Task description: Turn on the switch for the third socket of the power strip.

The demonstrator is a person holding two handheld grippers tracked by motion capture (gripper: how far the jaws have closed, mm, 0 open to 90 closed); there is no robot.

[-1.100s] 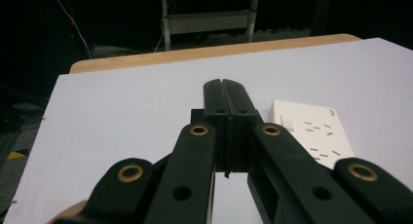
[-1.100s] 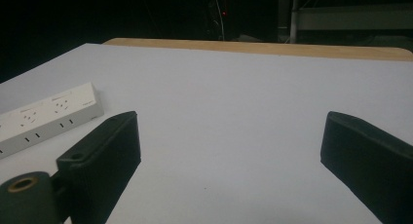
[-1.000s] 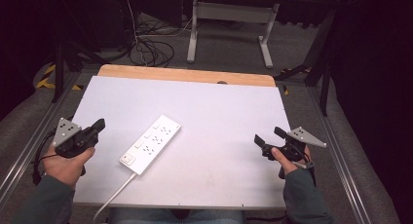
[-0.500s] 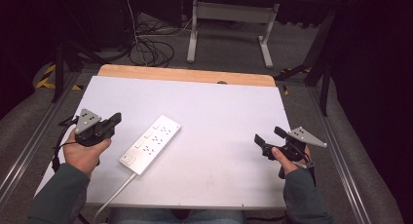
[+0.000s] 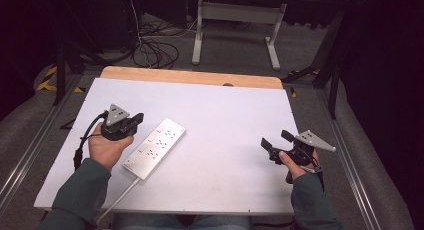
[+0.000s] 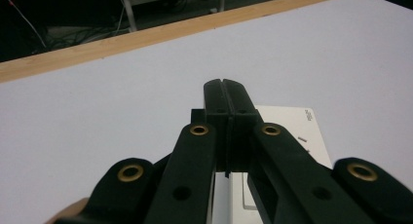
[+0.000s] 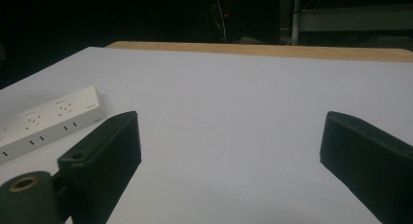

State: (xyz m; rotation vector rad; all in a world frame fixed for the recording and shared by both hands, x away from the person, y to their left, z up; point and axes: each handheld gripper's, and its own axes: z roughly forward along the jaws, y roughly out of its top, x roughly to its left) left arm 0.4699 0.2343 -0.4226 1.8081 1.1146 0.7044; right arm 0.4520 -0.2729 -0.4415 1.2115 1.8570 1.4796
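Observation:
A white power strip (image 5: 155, 146) lies slantwise on the white table top (image 5: 225, 110), left of the middle, its cord running off the near edge. My left gripper (image 5: 138, 117) is shut with nothing between its jaws, held just left of the strip's far half. In the left gripper view the closed jaws (image 6: 228, 95) hang over the power strip (image 6: 292, 131). My right gripper (image 5: 274, 140) stands open at the table's right side, far from the strip. In the right gripper view its jaws (image 7: 229, 141) are spread wide over bare table, with the power strip (image 7: 48, 119) at the left.
A wooden strip (image 5: 190, 77) edges the table's far side. Metal rails (image 5: 30, 155) run along both sides. Beyond the table stand a white frame (image 5: 235, 20) and loose cables (image 5: 155, 50) on the floor.
My left gripper has moved right and away from the person, from the table's left edge to beside the power strip. The right gripper has stayed put.

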